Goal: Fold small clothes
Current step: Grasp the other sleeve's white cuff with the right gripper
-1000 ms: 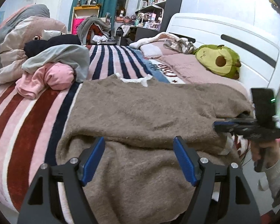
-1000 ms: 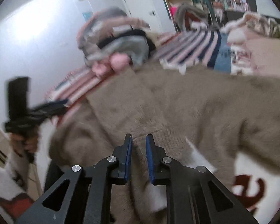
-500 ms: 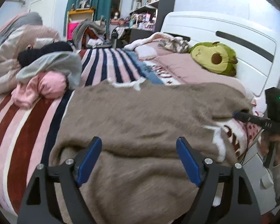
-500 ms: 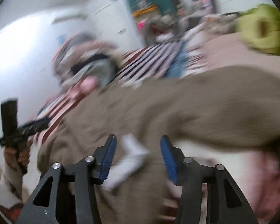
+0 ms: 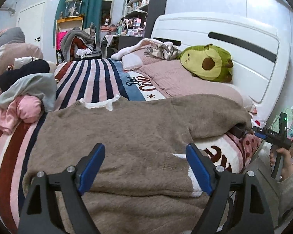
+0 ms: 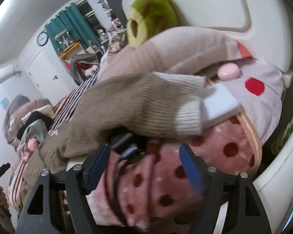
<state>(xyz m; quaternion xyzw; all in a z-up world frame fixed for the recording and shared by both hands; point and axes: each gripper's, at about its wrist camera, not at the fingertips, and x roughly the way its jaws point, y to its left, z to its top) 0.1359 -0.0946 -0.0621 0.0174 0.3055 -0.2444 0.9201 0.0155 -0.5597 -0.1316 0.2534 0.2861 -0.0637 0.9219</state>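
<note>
Both wrist views look closely down across the brown sweater [image 5: 127,136].

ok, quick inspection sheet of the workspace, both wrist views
Surface: striped blanket over the bed, bare strip visible.
Job's things: brown sweater spread flat; white cuff toward the headboard.
Clutter: clothes pile, avocado plush, polka-dot cushion.
Grippers: left tongs and right tongs both opening, pads clear of fabric.
Cables: dark strap or cable under the right tongs.
Surroundings: white headboard, shelves, clock.
</note>
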